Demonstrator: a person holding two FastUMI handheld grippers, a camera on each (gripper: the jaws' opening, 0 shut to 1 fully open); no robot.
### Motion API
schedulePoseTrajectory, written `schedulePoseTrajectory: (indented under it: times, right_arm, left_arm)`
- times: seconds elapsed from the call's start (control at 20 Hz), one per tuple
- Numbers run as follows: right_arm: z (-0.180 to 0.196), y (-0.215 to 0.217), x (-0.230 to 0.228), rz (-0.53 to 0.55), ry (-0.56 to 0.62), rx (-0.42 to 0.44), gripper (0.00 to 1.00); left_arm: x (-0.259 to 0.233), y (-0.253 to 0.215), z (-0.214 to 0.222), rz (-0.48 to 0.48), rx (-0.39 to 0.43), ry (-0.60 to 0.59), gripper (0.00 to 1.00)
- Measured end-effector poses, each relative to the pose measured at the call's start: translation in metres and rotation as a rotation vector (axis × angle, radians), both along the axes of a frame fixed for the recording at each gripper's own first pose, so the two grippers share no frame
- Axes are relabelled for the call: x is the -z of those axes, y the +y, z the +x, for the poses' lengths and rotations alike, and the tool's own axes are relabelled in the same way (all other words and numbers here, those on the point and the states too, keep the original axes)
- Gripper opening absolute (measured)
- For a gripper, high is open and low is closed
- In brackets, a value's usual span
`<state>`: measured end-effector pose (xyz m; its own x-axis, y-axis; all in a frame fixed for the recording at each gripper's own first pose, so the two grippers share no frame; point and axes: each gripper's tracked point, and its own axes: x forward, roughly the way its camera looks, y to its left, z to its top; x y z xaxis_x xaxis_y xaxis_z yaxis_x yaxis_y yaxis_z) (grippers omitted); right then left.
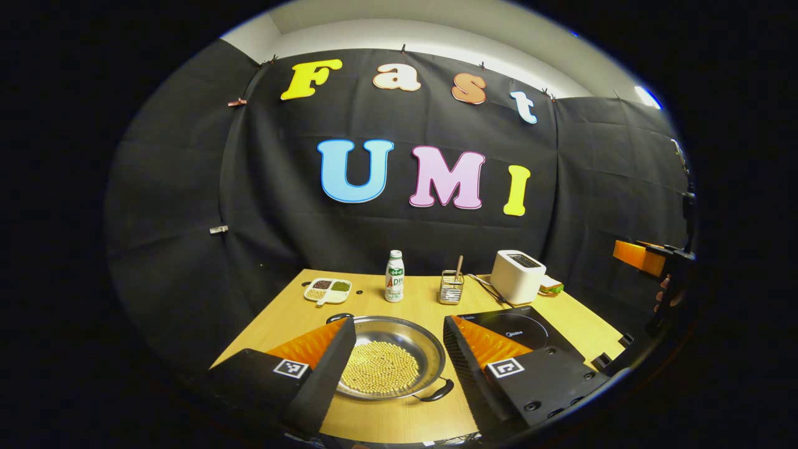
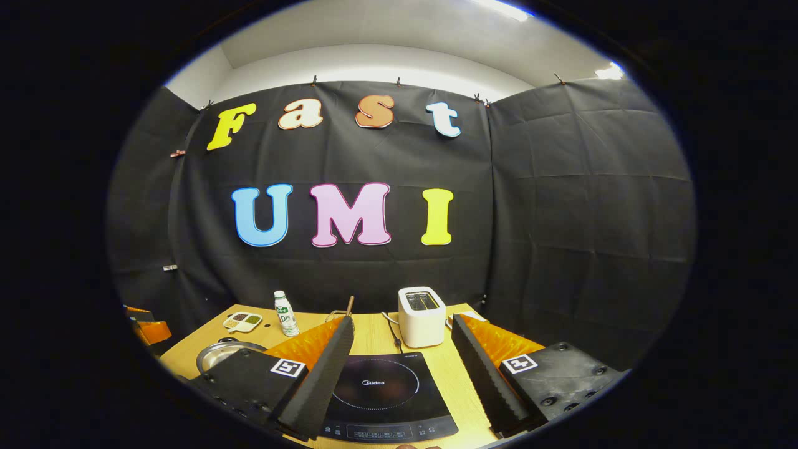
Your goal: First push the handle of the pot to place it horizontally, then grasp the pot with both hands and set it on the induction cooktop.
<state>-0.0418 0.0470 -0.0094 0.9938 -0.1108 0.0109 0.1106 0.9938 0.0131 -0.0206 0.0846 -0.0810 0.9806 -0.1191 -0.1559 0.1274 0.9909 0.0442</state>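
Both grippers are hovering with fingers spread, holding nothing: the left gripper [image 1: 399,368] over the pot [image 1: 389,355], the right gripper [image 2: 402,374] over the cooktop [image 2: 383,390]. The pot is sitting on the counter [image 1: 430,299] just beside the cooktop, full of beans. It is looking rigid, slick and fairly heavy; gripping opposite handles [image 1: 436,391] seems safest.

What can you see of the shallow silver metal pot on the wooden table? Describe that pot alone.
The shallow silver metal pot is round and wide, with a shiny rim and two dark loop handles, one at the far left and one at the near right, so they lie on a diagonal. A layer of pale yellow beans covers its bottom. It sits flat on the wooden table, left of the black induction cooktop. The left gripper hangs open above it.
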Motion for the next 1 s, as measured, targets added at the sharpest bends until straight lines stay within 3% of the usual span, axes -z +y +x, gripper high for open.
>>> schedulePoseTrajectory:
  times: [0.2, 0.3, 0.35, 0.4, 0.65, 1.0]
  right_arm:
    - [-0.004, 0.01, -0.005, 0.006, -0.026, 0.005, 0.98]
    - [-0.007, 0.014, -0.003, 0.001, -0.022, 0.005, 0.98]
    - [-0.008, 0.015, -0.003, -0.004, -0.02, 0.006, 0.98]
    - [-0.01, 0.017, -0.002, -0.01, -0.02, 0.009, 0.98]
    - [-0.013, 0.021, 0.001, -0.012, -0.007, 0.025, 0.98]
    - [-0.015, 0.018, 0.006, -0.004, 0.01, 0.059, 0.98]
  left_arm:
    - [0.013, 0.01, 0.002, -0.005, 0.028, 0.059, 0.69]
    - [0.024, 0.017, 0.003, -0.017, 0.049, 0.109, 0.53]
    - [0.032, 0.019, 0.004, -0.03, 0.064, 0.137, 0.37]
    - [0.04, 0.023, 0.005, -0.039, 0.069, 0.166, 0.38]
    - [0.086, 0.036, 0.002, -0.038, 0.096, 0.305, 0.06]
    - [0.143, 0.027, -0.007, 0.057, 0.202, 0.45, 0.05]
